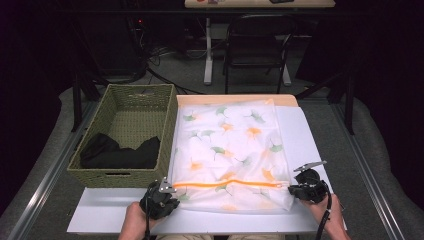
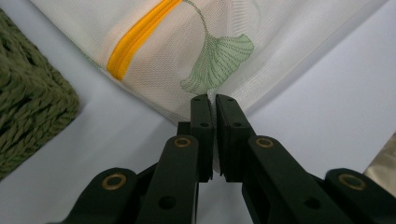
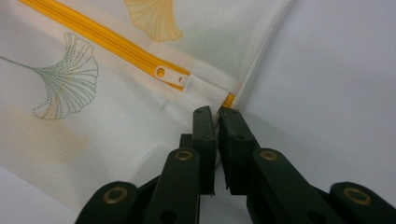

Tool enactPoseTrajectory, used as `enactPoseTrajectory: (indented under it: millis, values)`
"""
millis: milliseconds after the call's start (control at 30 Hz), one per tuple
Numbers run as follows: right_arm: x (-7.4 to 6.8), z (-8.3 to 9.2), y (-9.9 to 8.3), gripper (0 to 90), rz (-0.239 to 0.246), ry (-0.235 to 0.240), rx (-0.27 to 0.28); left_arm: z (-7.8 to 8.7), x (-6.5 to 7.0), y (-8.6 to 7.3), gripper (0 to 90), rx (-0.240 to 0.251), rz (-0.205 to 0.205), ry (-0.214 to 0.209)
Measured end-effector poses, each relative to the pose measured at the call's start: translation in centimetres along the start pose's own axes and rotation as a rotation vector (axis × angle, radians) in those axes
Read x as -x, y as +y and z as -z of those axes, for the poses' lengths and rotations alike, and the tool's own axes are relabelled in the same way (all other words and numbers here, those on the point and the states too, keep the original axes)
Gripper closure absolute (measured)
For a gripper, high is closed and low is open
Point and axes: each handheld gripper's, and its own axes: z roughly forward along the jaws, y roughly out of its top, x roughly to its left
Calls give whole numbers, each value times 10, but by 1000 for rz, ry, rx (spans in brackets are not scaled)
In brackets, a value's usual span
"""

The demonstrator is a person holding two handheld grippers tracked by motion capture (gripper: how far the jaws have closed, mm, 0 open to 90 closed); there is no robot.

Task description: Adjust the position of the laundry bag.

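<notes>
No readable writing anywhere. The white mesh laundry bag (image 1: 230,150) with printed green and orange ginkgo leaves and an orange zipper (image 1: 227,184) lies flat along the white tabletop's (image 1: 105,212) near edge, beside the green woven basket (image 1: 122,175). Left gripper (image 2: 212,99) and right gripper (image 3: 218,111) each pinch a near corner.

Mesh bag (image 1: 230,150): one, with one orange zipper (image 1: 227,184). Basket (image 1: 131,102): one. Black cloth (image 1: 120,152) in the basket: one heap. Hand-held grippers: two, left (image 1: 167,192) and right (image 1: 295,189). Table (image 1: 305,145): one. Chair (image 1: 257,45): one.
</notes>
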Motion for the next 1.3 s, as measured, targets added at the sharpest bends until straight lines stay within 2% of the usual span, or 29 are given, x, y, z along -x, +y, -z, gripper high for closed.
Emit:
enactPoseTrajectory:
  millis: [100, 133, 367, 500, 667, 867, 900, 967, 1100, 1133, 1167, 1233, 1267, 1300]
  values:
    - [-3, 1, -1, 855, 19, 8, -2, 2, 0, -2, 861, -10, 1, 3]
    - [-4, 1, -2, 857, 22, 10, -1, 2, 0, -3, 861, -14, 1, -8]
    - [-8, 5, -8, 864, 14, 40, -21, 6, 0, -8, 860, -29, 7, -32]
    - [-12, 6, -9, 865, 33, 44, -27, 9, 0, -11, 859, -48, -4, -43]
    - [-15, 8, -12, 866, 35, 59, -40, 12, -2, -16, 857, -51, 10, -63]
    - [-20, 10, -14, 865, 45, 73, -48, 14, -3, -20, 857, -57, 12, -65]
    - [-20, 11, -15, 868, 47, 65, -52, 15, -2, -20, 857, -64, 22, -72]
    - [-21, 12, -18, 871, 36, 80, -52, 16, -3, -22, 857, -62, 28, -73]
    - [-23, 11, -18, 858, 50, 80, -51, 16, -1, -22, 848, -75, 13, -72]
    - [-23, 10, -18, 833, 45, 84, -53, 16, -2, -22, 833, -76, 11, -80]
    - [-23, 11, -17, 762, 47, 86, -50, 17, -3, -22, 781, -74, 14, -87]
    - [-21, 14, -17, 642, 49, 92, -30, 19, -2, -22, 615, -71, 2, -86]
    - [-19, 16, -16, 549, 48, 97, -17, 20, -2, -22, 520, -66, 4, -81]
    - [-19, 17, -16, 505, 35, 105, -5, 22, -2, -22, 446, -61, 1, -80]
